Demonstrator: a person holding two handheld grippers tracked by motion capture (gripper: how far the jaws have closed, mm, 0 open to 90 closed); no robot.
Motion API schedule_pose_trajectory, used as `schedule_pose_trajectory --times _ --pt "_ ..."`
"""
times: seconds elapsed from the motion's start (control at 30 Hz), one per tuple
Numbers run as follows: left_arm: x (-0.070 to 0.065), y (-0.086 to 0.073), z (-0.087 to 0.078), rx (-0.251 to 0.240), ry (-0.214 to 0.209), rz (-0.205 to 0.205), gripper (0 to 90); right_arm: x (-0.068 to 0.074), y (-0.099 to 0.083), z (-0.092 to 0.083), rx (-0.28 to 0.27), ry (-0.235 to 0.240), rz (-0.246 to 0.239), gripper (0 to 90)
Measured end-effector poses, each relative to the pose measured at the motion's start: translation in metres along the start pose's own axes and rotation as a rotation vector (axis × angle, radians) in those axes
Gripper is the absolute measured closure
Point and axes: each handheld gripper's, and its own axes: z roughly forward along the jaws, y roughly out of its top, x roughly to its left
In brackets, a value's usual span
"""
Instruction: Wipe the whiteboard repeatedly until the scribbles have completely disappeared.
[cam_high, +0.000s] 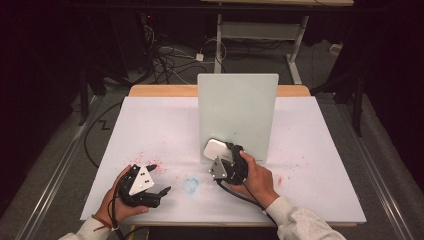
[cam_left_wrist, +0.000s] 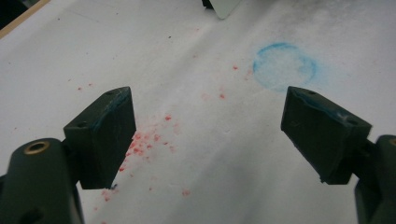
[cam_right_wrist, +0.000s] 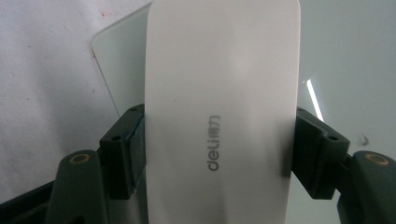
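Holding the eraser (cam_right_wrist: 222, 116) across its width, right gripper (cam_high: 223, 154) has both pads clamped on the long edges, jaws nearly as closed as they go. Eraser sits at the lower left corner of the upright board (cam_high: 238, 112), touching or just off its face; can't tell which from the high view.

Handling, my read: eraser is a smooth white plastic shell, light, rigid, a bit slippery on the glossy sides. Grip across the narrow dimension near mid-length looks right; pads sit well back from the front end, so the working end is free. Squeezing harder shouldn't hurt it.

Board looks like thin glass or frosted plastic, standing on the table (cam_high: 150, 125). Stiff but likely tippy and possibly fragile, so press lightly and keep strokes flat.

Left gripper (cam_high: 159, 179) is wide open, nothing between the jaws, hovering low over the paper near red specks (cam_left_wrist: 144, 140) and a blue smudge (cam_left_wrist: 284, 66).

No containers here.
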Motion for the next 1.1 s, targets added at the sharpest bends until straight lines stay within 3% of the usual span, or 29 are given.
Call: schedule_pose_trajectory --times 0.1,0.17,0.27,0.3,0.5,0.57,0.67,0.7,0.73,0.8,0.83,0.87,1.1 --pt "0.000 -0.001 -0.001 -0.002 0.002 -0.002 17.4 -0.008 -0.004 -0.002 0.002 -0.020 0.014 29.8" --pt "0.000 -0.001 -0.001 -0.002 0.004 -0.004 17.3 -0.025 -0.012 -0.008 0.012 -0.047 0.075 29.8" --pt "0.000 -0.001 -0.002 -0.004 0.006 -0.004 17.4 -0.033 -0.016 -0.011 0.016 -0.071 0.112 29.9" --pt "0.000 -0.001 -0.002 -0.004 0.006 -0.004 17.3 -0.044 -0.023 -0.014 0.022 -0.084 0.158 29.9" --pt "0.000 0.000 -0.001 -0.001 0.005 -0.002 17.4 -0.056 -0.031 -0.019 0.032 -0.119 0.210 29.9" --pt "0.000 0.000 -0.001 -0.001 0.002 -0.002 17.4 -0.054 -0.030 -0.019 0.028 -0.126 0.201 29.9" --pt "-0.001 0.000 0.000 0.003 0.000 0.001 17.4 -0.042 -0.022 -0.014 0.021 -0.091 0.179 29.8" --pt "-0.001 0.001 0.001 0.004 -0.001 0.001 17.4 -0.029 -0.012 -0.009 0.009 -0.072 0.122 29.8" --pt "-0.001 0.001 0.001 0.004 -0.004 0.001 17.4 -0.029 -0.012 -0.009 0.009 -0.072 0.122 29.8" --pt "-0.001 0.001 0.001 0.004 -0.005 0.002 17.4 -0.010 0.004 -0.002 -0.002 -0.056 0.058 29.8" --pt "-0.001 0.000 0.001 0.004 -0.007 0.001 17.4 -0.010 0.004 -0.002 -0.002 -0.056 0.058 29.8" --pt "-0.001 0.000 0.001 0.003 -0.007 0.001 17.4 0.000 0.013 0.002 -0.008 -0.050 0.027 29.8" --pt "0.000 -0.001 0.000 0.001 -0.009 0.000 17.4 0.012 0.023 0.006 0.004 -0.031 -0.030 29.7"
